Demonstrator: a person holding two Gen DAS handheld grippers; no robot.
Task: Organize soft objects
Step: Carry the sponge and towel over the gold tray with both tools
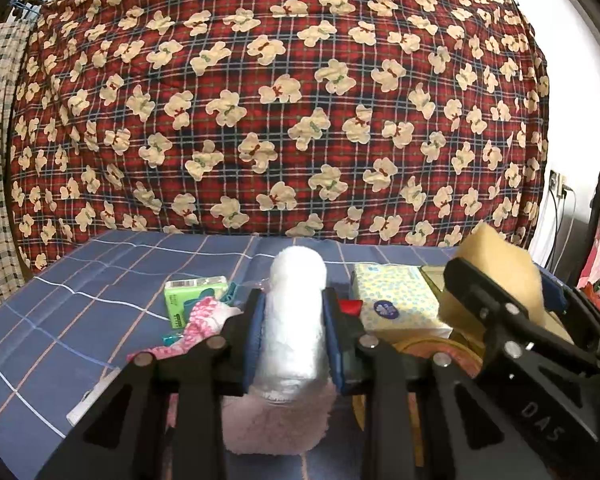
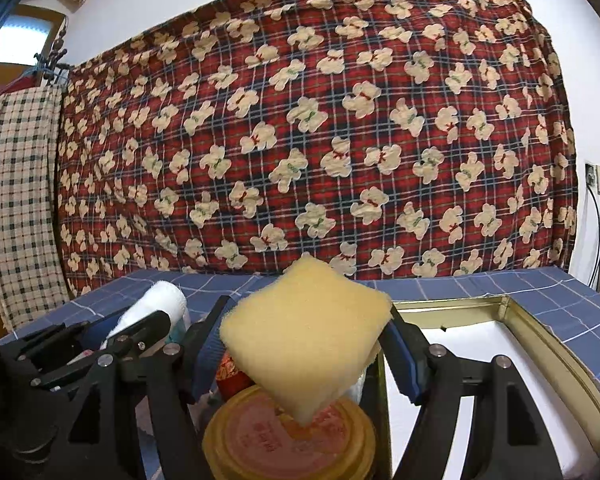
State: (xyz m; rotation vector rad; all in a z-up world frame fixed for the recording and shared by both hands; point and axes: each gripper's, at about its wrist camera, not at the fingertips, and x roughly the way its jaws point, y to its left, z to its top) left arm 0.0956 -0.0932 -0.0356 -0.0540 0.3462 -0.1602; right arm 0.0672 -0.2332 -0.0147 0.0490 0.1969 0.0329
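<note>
White terry cloth, rolled into a tube, fills the centre of the left wrist view: this rolled towel (image 1: 296, 320) is pinched between the blue pads of the left gripper (image 1: 296, 300), whose jaws stand narrow and press its sides. Under it, at the bottom centre, lies a pale pink fluffy cloth (image 1: 276, 420). To the left sit a green tissue pack (image 1: 194, 294) and a pink patterned cloth (image 1: 204, 324); to the right, a yellow-dotted tissue pack (image 1: 396, 300). All rest on the blue checked bench (image 1: 80, 300).

In the right wrist view, a yellow sponge (image 2: 304, 336) sits in mid-frame, tilted on a corner, clamped by the wide-set jaws of the right gripper (image 2: 304, 344). Below it is a round tin lid (image 2: 288, 440), gold-rimmed with a pink top. At the right stands an open gold-edged box (image 2: 540, 344). A red teddy-bear quilt (image 2: 320, 128) hangs behind.
</note>
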